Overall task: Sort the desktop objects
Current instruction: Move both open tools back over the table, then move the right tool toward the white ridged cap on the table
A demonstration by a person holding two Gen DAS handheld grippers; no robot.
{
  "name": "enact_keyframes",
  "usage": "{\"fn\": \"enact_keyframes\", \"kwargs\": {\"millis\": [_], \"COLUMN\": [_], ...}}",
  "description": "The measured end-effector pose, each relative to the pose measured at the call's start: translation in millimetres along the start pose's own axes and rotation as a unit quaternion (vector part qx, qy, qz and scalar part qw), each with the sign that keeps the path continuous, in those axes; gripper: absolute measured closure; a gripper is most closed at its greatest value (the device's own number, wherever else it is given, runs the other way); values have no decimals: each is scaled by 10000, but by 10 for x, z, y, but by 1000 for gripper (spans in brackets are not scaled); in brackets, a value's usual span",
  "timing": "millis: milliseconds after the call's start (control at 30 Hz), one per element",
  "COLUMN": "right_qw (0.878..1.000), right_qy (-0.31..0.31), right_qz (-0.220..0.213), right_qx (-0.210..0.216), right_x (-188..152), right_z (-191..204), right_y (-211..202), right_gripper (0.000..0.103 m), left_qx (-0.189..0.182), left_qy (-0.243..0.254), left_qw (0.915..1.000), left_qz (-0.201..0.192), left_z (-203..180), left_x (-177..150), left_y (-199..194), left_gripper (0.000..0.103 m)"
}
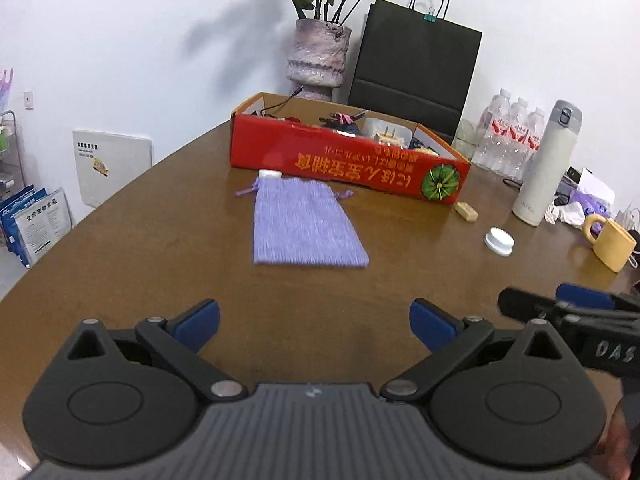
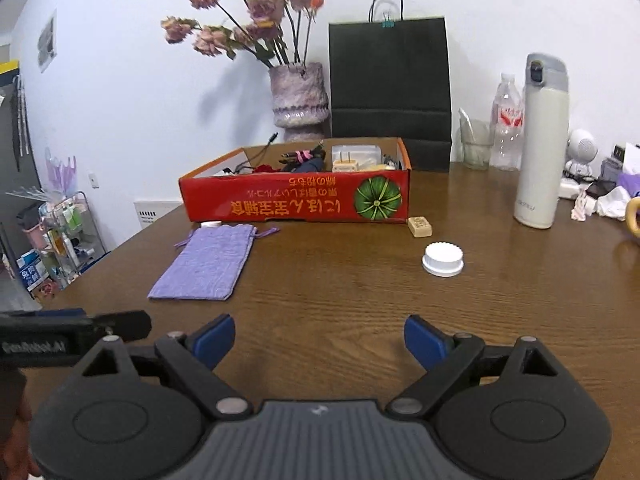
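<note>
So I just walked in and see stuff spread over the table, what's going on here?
A person is sorting desk items with a handheld gripper in each hand. Both the left gripper and the right gripper are open and empty above the wooden table. A purple pouch, a white cap and a small tan block lie loose in front of the red box, which already holds some items.

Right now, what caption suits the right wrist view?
Open right gripper above wooden table, facing purple pouch, white cap, red box.
</note>
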State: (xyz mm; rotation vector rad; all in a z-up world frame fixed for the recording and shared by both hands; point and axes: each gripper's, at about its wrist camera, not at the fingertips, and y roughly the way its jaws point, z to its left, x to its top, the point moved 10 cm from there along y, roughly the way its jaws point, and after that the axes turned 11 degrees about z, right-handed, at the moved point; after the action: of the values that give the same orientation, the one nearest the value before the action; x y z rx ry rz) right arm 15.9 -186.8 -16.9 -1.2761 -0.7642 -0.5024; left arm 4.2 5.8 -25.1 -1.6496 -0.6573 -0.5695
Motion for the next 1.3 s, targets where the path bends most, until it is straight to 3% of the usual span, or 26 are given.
{"fn": "enact_keyframes", "kwargs": {"millis": [267, 400, 467, 567, 667, 833, 933, 1067, 1300], "right_qw": [9999, 9986, 9971, 9941, 9930, 9974, 9973, 9981, 9965], "right_qy": [-97, -466, -616, -981, -1114, -440, -101, -60, -442], "right_qz": [-23, -115, -315, -464, -337, -189, -100, 112, 313], "right_qx": [101, -239, -320, -21, -206, -547, -727, -597, -637], "right_x": [-80, 0, 75, 130, 120, 13, -75, -212, -293], "right_z": [-56, -266, -515, -985, -1562, -2614, -2990, -3041, -2719], "right_y": [13, -105, -265, -469, -594, -742, -721, -582, -467], "right_gripper": [8, 8, 8, 8, 5, 4, 4, 4, 4], "left_qx": [291, 429, 470, 535, 630, 715, 794, 776, 800], "left_qy": [-42, 33, 45, 11, -9, -136, -111, 15, 189], "left_qw": [9993, 9987, 9985, 9983, 9980, 9973, 9966, 9967, 9961], "left_qz": [234, 278, 287, 241, 105, 52, 173, 244, 311], "left_z": [20, -24, -60, -123, -211, -324, -399, -522, -593], "left_x": [-87, -63, -25, 54, 116, 74, 25, 19, 8], "left_y": [131, 175, 185, 172, 124, 134, 219, 292, 351], "left_gripper": [0, 0, 0, 0, 0, 0, 0, 0, 0]}}
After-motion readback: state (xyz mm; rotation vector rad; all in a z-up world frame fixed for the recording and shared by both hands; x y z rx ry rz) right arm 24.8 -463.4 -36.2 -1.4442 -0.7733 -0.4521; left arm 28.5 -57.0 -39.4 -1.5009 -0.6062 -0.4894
